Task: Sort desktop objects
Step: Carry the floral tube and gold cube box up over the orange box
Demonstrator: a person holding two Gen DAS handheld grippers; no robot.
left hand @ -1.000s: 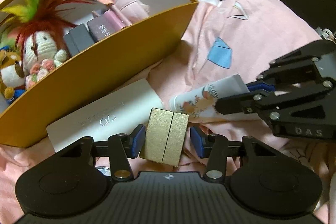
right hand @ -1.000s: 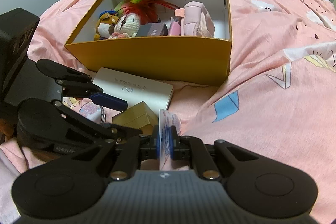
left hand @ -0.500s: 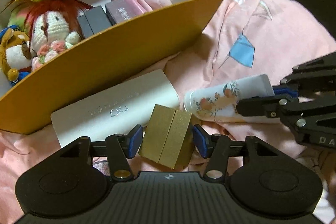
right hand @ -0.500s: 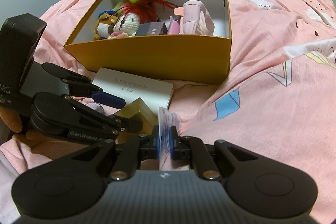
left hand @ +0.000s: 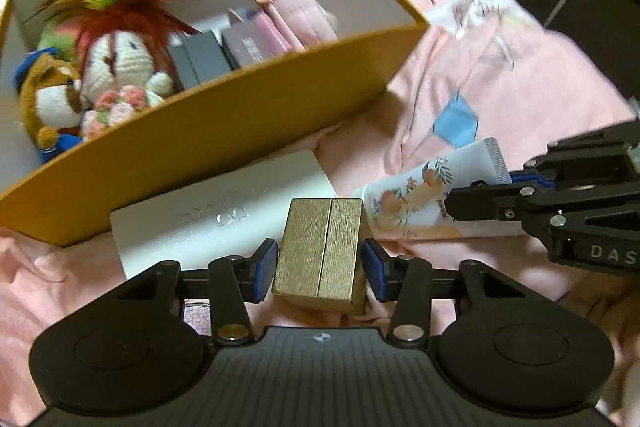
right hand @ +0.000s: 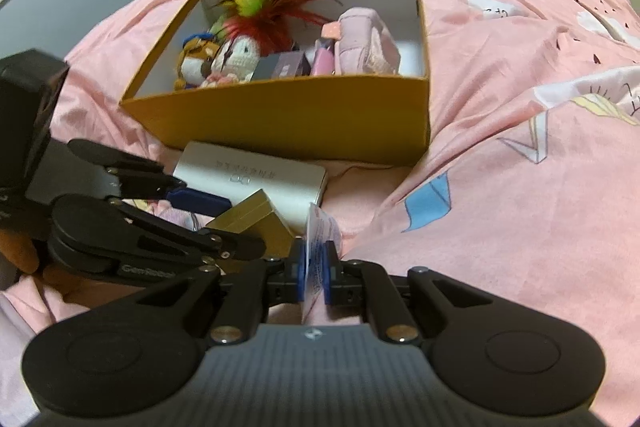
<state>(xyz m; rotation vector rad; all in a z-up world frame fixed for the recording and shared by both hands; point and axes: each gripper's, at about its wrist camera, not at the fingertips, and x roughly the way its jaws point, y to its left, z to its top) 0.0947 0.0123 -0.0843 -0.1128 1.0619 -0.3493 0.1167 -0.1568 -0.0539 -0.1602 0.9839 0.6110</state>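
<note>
A small gold box (left hand: 320, 251) lies on the pink bedspread between the fingers of my left gripper (left hand: 320, 267). The jaws are closing on it and the blue pads (left hand: 266, 267) stand right at its sides, with hardly a gap left. The box (right hand: 256, 223) and the left gripper (right hand: 236, 225) also show at the left of the right wrist view. My right gripper (right hand: 315, 277) is shut on the crimped end of a white hand-cream tube (right hand: 320, 227) with a peach print. That tube (left hand: 420, 195) lies just right of the gold box, held by the right gripper (left hand: 484, 187).
A big yellow cardboard box (left hand: 220, 131) stands behind, holding plush toys (left hand: 120, 63), small dark and pink boxes and a pink pouch (left hand: 296, 11). A flat white box (left hand: 208, 219) lies against its front wall. Rumpled pink bedding (right hand: 520, 187) spreads to the right.
My left gripper has rolled, so the gold box now sits square between its jaws, which widened and then narrowed. The right gripper kept still with the tube.
</note>
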